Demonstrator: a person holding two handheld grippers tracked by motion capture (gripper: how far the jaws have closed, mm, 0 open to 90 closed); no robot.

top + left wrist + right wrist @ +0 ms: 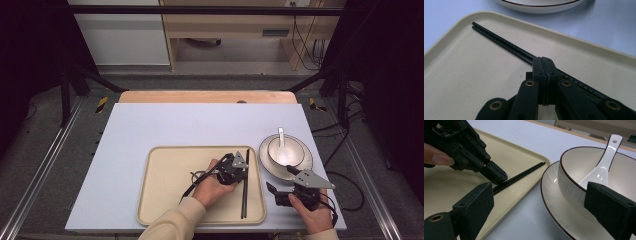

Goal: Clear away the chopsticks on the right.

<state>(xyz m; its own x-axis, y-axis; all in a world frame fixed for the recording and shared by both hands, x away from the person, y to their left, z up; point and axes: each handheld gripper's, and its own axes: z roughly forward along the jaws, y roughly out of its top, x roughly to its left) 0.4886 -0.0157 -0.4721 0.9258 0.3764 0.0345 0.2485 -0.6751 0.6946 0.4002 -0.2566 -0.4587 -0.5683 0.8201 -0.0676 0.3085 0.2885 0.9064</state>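
Two black chopsticks (244, 197) (504, 45) (524, 176) lie side by side along the right side of a beige tray (170, 190) (461, 75) (511, 157). My left gripper (242, 172) (543, 60) (499, 176) is shut, its tips right over the chopsticks near their middle, with nothing between the jaws. Right of the tray, a cream bowl (295, 147) (574, 170) holding a white spoon (281, 142) (601, 170) stands on a plate (267, 160) (539, 6) (554, 195). My right gripper (281, 179) (541, 205) is wide open, low by the plate's near rim.
The tray and plate rest on a pale blue tabletop (165, 125) with a wooden strip (200, 96) at its far edge. The tray's left half is bare. Cables (345, 190) trail off the table's right side.
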